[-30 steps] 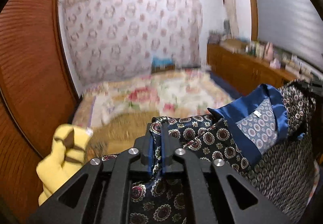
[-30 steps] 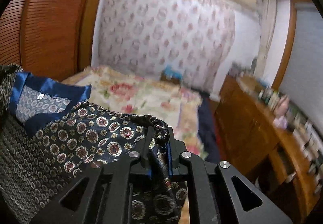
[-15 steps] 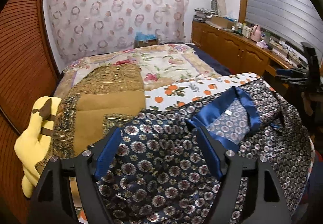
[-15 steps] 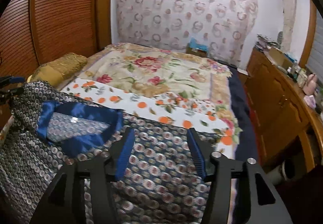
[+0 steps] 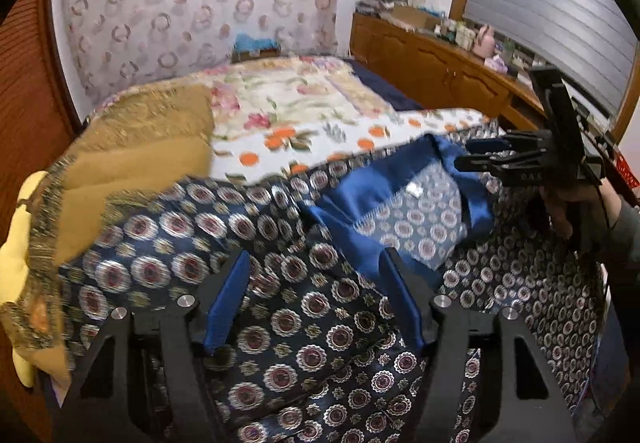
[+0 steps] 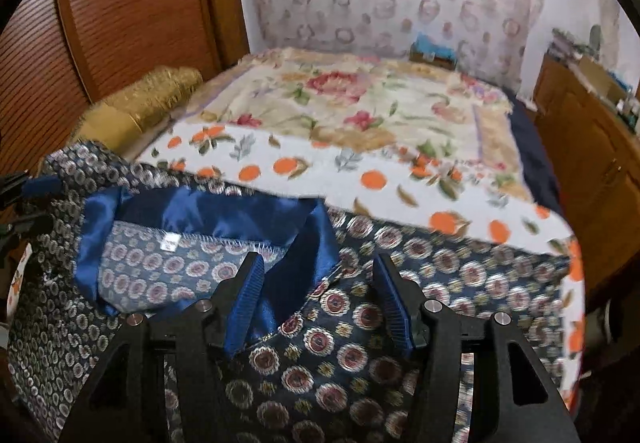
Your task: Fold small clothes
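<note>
A dark navy garment (image 5: 304, 307) with a shiny satin weave and rows of round medallions lay spread across the near end of the bed (image 5: 280, 111). Its near edge was cut off by the frame in both views. Its glossy plain-blue collar (image 5: 376, 183) lay open, showing a paler patterned lining with a small white tag.

The left hand-held gripper (image 5: 314, 299) was spread wide above the cloth, holding nothing. The right hand-held gripper (image 6: 318, 299) was likewise wide open and empty, just right of the collar; its ribbed blue pads (image 6: 244, 303) showed clearly.

Motion blur softened the floral quilt (image 6: 360, 99) and the white sheet printed with oranges (image 6: 320, 167). A fringed gold blanket (image 5: 136, 159) sat at the left. A yellow soft object (image 5: 16, 255) was half hidden at the left edge.
</note>
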`<state>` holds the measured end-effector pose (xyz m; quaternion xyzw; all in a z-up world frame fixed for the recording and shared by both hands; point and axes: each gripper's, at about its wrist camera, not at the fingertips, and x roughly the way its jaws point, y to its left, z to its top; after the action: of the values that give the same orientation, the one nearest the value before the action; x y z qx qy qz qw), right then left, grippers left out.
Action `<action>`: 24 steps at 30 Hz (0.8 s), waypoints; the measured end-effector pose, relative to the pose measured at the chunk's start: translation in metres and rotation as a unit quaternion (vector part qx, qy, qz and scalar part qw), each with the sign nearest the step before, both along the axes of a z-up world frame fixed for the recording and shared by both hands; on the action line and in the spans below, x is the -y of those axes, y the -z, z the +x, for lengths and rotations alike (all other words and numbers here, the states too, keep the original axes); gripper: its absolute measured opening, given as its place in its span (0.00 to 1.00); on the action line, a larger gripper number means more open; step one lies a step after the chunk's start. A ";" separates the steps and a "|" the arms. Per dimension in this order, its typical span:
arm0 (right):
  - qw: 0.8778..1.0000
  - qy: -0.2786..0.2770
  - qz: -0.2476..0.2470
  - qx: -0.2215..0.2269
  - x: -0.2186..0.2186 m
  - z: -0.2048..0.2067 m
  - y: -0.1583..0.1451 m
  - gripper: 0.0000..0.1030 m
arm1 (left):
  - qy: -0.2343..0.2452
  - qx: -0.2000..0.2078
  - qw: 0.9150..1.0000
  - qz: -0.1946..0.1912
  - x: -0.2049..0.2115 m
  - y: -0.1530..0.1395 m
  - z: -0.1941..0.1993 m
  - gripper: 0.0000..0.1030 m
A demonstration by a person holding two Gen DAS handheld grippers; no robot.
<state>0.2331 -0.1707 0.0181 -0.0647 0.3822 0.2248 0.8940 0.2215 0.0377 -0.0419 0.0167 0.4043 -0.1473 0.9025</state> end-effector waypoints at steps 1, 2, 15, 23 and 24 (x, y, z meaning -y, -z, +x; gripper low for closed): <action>1.000 0.001 -0.008 -0.005 -0.001 0.003 0.004 0.57 | 0.001 -0.006 1.000 0.004 0.002 0.005 0.002 0.66; 1.000 0.001 -0.017 -0.008 -0.002 0.007 0.007 0.57 | 0.002 -0.011 1.000 0.006 0.004 0.008 0.004 0.66; 0.998 -0.013 -0.029 0.052 -0.008 -0.018 0.008 0.04 | 0.033 -0.017 0.999 0.022 0.020 0.024 -0.001 0.25; 0.990 -0.014 0.029 0.137 0.030 -0.106 -0.020 0.04 | 0.056 0.052 0.997 0.013 0.028 -0.011 -0.059 0.05; 0.989 -0.015 0.037 0.141 0.036 -0.118 -0.022 0.04 | 0.056 0.060 0.997 0.012 0.029 -0.016 -0.068 0.05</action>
<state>0.1146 -0.2071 0.0401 -0.0687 0.2431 0.2411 0.9371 0.1533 0.0091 -0.0262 0.0589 0.3499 -0.1914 0.9151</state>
